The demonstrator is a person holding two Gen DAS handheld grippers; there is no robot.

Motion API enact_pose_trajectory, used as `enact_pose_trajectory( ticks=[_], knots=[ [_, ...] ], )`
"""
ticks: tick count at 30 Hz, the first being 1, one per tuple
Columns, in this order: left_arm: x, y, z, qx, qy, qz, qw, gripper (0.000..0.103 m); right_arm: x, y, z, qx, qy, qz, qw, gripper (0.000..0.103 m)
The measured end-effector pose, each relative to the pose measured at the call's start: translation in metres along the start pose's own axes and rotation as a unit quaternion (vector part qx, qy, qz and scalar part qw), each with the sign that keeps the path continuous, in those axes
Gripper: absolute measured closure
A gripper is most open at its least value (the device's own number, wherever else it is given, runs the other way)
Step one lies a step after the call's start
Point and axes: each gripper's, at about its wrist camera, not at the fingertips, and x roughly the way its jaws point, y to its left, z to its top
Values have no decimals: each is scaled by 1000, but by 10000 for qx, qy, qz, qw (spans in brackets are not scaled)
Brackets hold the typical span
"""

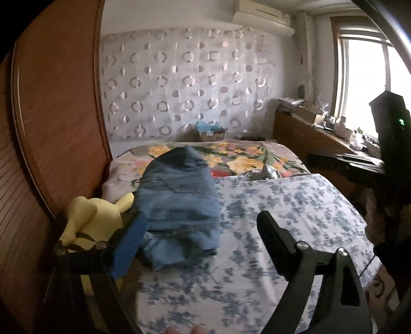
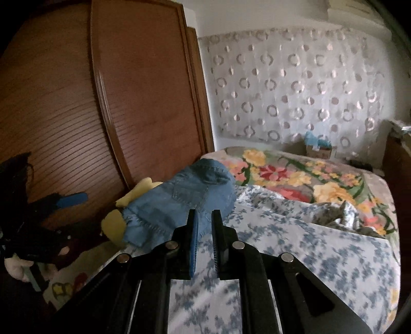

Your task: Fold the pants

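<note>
wall ahead of me: white curtain (image 1: 185, 84) with ring pattern | my left: brown wooden wardrobe (image 2: 143, 84) | my right: bright window (image 1: 364, 84), cluttered wooden counter (image 1: 308, 133) | air conditioner (image 1: 264, 18) high up

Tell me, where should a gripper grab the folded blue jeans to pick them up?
Probably the near hemmed end of the jeans, coming in low from the front. The layers stack there into an edge jaws could pinch. The far end is rounded, and a yellow plush toy crowds their left side.

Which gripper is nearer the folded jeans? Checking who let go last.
Left. The left gripper hangs open right at the folded jeans; the right gripper, nearly shut and empty, sits back over the bedsheet.
</note>
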Motion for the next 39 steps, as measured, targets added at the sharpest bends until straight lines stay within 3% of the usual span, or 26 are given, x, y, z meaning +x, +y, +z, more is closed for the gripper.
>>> enact_pose_trajectory(
  ticks=[1,3,12,15,18,23,26,31,39],
  knots=[
    [-5,-8,0,4,-61,-53,10000,4,-12,0,-5,2,-31,-26,10000,92],
    [-15,-22,1,17,-158,-118,9998,0,-23,1,-14,19,-64,-89,9999,91],
    [-52,-80,3,56,-414,-251,9988,0,-107,2,-52,217,-363,-463,9980,84],
    [-63,-98,3,107,-511,-129,9986,0,-132,5,-59,285,-505,-605,9965,81],
    [-72,-115,0,149,-572,-180,9981,0,-154,14,-66,287,-609,-814,9944,73],
    [-81,-140,-1,199,-589,-295,9976,0,-182,28,-79,414,-721,-1289,9882,48],
    [-88,-152,-5,181,-594,-430,9971,0,-193,38,-87,448,-757,-1533,9843,41],
    [-96,-166,-10,170,-609,-402,9972,0,-209,53,-96,577,-950,-1949,9745,40],
    [-111,-175,-15,154,-707,-262,9970,0,-208,78,-98,591,-1009,-2161,9694,39]
  ],
)
